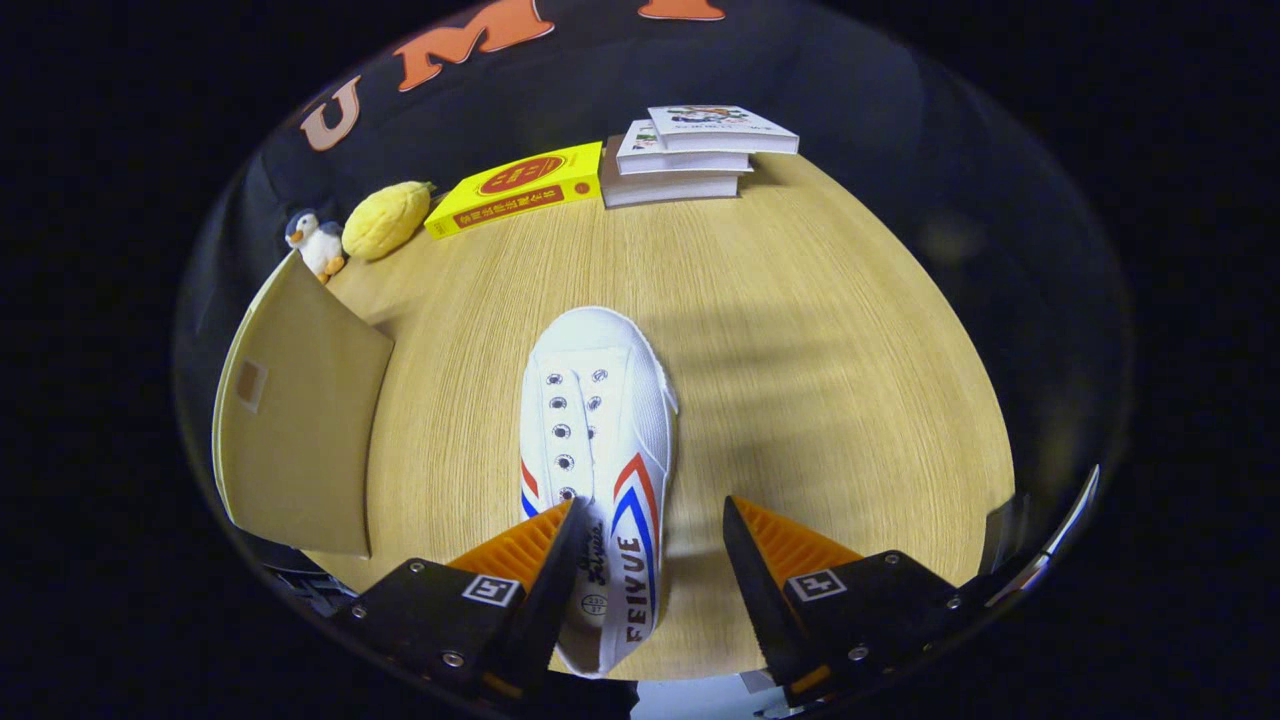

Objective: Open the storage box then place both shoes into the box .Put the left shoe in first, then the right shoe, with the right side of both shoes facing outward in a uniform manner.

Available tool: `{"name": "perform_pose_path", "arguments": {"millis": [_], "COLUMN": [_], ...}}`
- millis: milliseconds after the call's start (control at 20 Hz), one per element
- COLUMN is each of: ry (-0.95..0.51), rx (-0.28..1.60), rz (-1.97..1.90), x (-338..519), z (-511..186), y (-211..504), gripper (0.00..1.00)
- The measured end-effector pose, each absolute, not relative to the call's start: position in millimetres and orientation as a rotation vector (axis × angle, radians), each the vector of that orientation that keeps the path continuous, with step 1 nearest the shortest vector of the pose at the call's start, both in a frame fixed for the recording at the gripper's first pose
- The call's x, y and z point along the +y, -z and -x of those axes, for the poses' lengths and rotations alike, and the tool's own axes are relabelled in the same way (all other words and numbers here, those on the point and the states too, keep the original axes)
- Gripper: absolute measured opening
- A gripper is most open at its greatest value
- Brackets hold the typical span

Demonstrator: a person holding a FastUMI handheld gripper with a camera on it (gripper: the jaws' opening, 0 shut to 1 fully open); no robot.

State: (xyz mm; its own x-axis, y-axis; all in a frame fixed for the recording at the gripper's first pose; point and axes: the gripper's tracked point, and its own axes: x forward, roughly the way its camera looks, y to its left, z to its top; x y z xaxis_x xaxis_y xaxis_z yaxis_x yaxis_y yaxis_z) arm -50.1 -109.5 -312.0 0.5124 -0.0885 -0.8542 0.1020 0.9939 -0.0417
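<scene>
I'm holding the gripper (648, 545) wide open, gripping nothing. The white shoe (598, 440) is lying between its fingers on the desk (800, 350), box flap (295, 420) standing beside the shoe.

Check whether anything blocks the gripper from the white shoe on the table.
Nothing visible does. The open gripper already straddles the white shoe's heel end; its left finger is at the shoe's side, and bare table lies around it.

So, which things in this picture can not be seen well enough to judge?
- White canvas shoe with red and blue stripes: its heel is hidden behind the left finger of the open hand-held gripper.
- Tan cardboard flap: cut off by the edge, so the box itself cannot be judged.
- Second shoe: its place cannot be told.
- Stacked white books: covers too small to make out.
</scene>
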Motion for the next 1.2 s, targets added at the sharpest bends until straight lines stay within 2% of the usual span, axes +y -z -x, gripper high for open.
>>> {"name": "perform_pose_path", "arguments": {"millis": [200, 250, 300, 500, 600, 650, 700, 750, 950, 1200], "ry": [0.031, 0.023, 0.008, 0.0, 0.021, 0.035, 0.042, 0.044, 0.032, -0.004], "rx": [1.066, 1.071, 1.069, 1.023, 0.999, 0.993, 0.992, 0.99, 0.928, 0.872], "rz": [-0.031, -0.042, -0.044, -0.123, -0.181, -0.228, -0.267, -0.322, -0.491, -0.504], "x": [-97.8, -97.0, -97.0, -99.8, -105.6, -106.5, -106.0, -102.0, -85.2, -59.1], "z": [46.4, 46.8, 46.1, 45.2, 44.6, 43.6, 43.8, 44.8, 38.7, 33.7], "y": [320.3, 321.3, 321.4, 322.1, 321.5, 322.4, 322.0, 320.5, 313.1, 281.6], "gripper": [0.63, 0.5, 0.44, 0.4, 0.25, 0.1, 0.04, 0.01, 0.0, 0.0]}}
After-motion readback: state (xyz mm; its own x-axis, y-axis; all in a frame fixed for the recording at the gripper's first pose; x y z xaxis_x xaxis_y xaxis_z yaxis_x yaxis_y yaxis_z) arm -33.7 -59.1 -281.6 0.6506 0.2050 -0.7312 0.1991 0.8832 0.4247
